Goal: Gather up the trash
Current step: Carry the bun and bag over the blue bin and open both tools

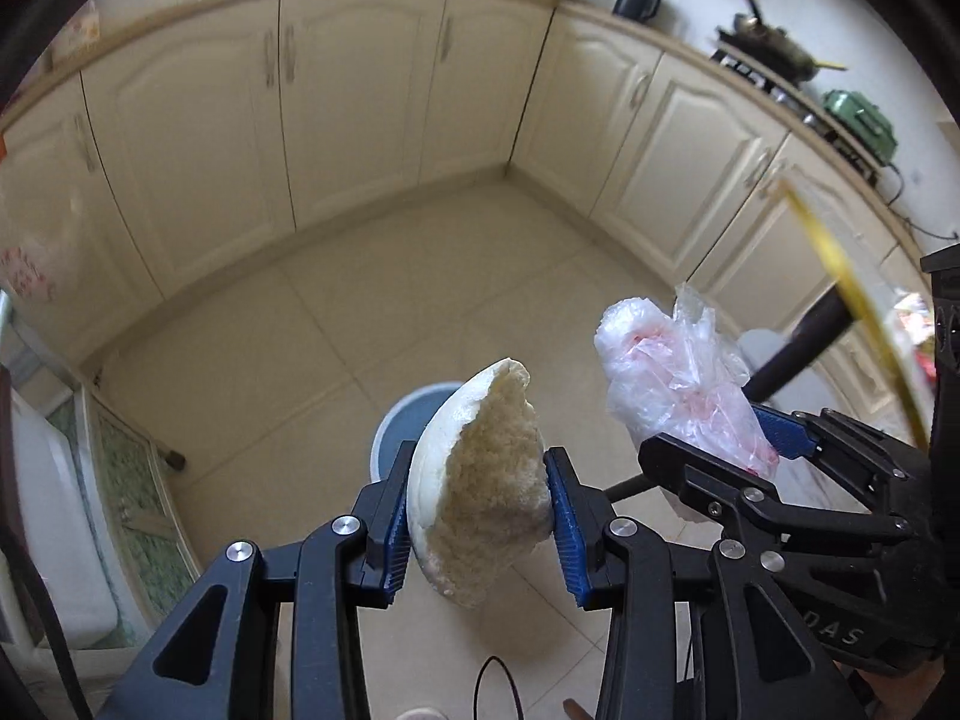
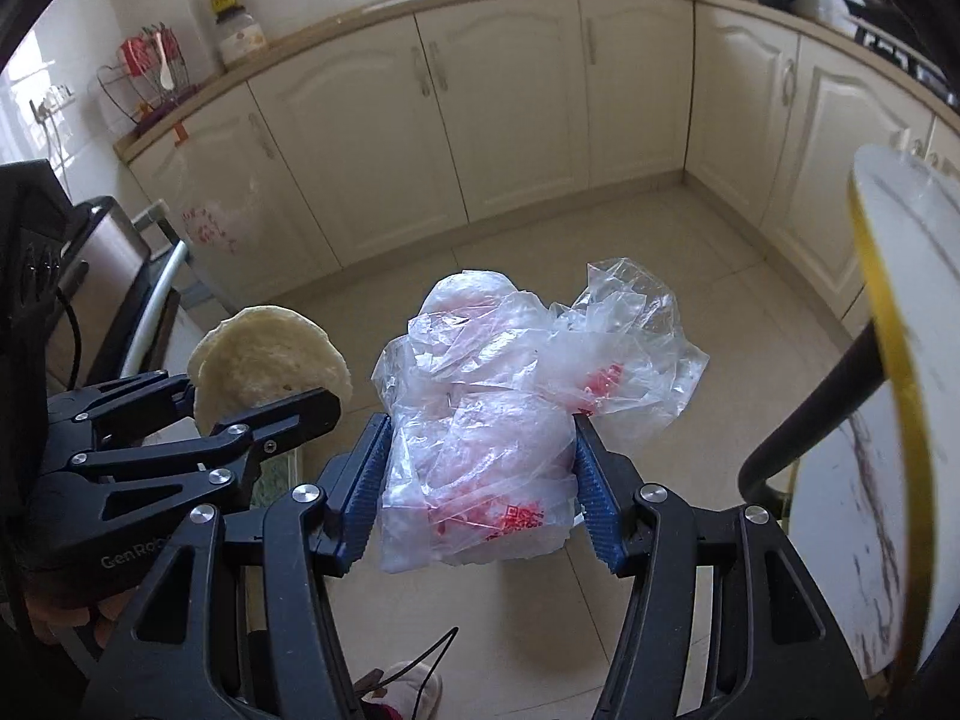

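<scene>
Crinkly plastic bag [image 2: 480,432] is clamped in your right gripper [image 2: 480,480] and the torn bun [image 1: 480,480] in your left gripper [image 1: 477,516], so pickup's done and only the drop's left, probably into that bluish bin [image 1: 408,420] below, half hidden.

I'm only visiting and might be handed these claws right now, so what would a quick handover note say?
Left claw: shut on a torn piece of steamed bun.
Right claw: shut on a crumpled clear plastic bag with red print.
Both are held above the kitchen floor; a round blue-grey bin stands on the tiles below the bun.
Done: both pieces of trash picked up.
Left: carry them over the bin, probably, and let go.
</scene>
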The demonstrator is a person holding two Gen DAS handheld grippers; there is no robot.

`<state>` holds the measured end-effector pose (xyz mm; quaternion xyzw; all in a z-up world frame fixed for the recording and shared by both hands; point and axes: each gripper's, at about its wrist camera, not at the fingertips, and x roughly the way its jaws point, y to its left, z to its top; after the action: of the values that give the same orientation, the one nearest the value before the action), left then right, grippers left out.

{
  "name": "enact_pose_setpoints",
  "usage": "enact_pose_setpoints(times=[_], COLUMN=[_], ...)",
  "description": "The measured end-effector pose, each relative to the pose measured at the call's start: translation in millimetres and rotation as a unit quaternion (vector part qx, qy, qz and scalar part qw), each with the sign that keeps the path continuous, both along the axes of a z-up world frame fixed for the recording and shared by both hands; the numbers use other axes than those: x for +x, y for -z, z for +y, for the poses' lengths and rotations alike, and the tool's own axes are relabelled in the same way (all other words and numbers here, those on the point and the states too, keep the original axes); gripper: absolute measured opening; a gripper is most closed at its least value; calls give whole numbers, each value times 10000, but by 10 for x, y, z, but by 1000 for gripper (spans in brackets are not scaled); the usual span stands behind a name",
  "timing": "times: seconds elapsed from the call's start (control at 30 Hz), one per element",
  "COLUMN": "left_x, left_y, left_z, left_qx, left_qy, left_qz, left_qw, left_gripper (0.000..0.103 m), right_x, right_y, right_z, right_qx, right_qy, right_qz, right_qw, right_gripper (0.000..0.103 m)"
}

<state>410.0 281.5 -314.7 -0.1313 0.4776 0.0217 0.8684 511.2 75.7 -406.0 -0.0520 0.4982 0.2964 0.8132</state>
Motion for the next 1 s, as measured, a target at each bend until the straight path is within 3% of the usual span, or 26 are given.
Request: enact_pose_setpoints(times=[0.17, 0.33, 0.37, 0.47, 0.63, 0.7, 0.77, 0.8, 0.83, 1.0], left_x=[329, 634, 766, 898, 1134, 1281, 1309, 1334, 1324, 1209], left_y=[513, 847, 885, 1053, 1219, 1216, 1168, 1105, 1065, 727], left_z=[169, 326, 320, 311, 270, 270, 281, 248, 255, 172], left_qx=[-45, -59, -73, -101, -209, -187, -113, -57, -43, 112], left_qy=[7, -15, -19, 13, 93, 111, 110, 54, 18, -139], left_qz=[500, 806, 841, 970, 1154, 1209, 1187, 1160, 1100, 976], left_qw=[9987, 9967, 9964, 9952, 9931, 9924, 9928, 9932, 9939, 9951], left_gripper=[37, 37, 37, 37, 37, 40, 56, 69, 74, 75], right_x=[451, 788, 857, 979, 1097, 1108, 1104, 1101, 1103, 1059], right_y=[644, 1050, 1131, 1300, 1413, 1409, 1381, 1373, 1355, 1149], right_z=[144, 220, 229, 217, 117, 57, -24, -61, -86, -147], right_qx=[-26, 66, 93, 92, 23, -77, -105, -104, -93, -17], right_qy=[59, 130, 143, 171, 416, 529, 622, 646, 659, 720], right_qz=[548, 783, 840, 894, 883, 814, 780, 789, 782, 650], right_qw=[9985, 9968, 9963, 9958, 9952, 9952, 9950, 9947, 9947, 9953], right_gripper=[56, 59, 64, 76, 80, 82, 83, 83, 83, 83])
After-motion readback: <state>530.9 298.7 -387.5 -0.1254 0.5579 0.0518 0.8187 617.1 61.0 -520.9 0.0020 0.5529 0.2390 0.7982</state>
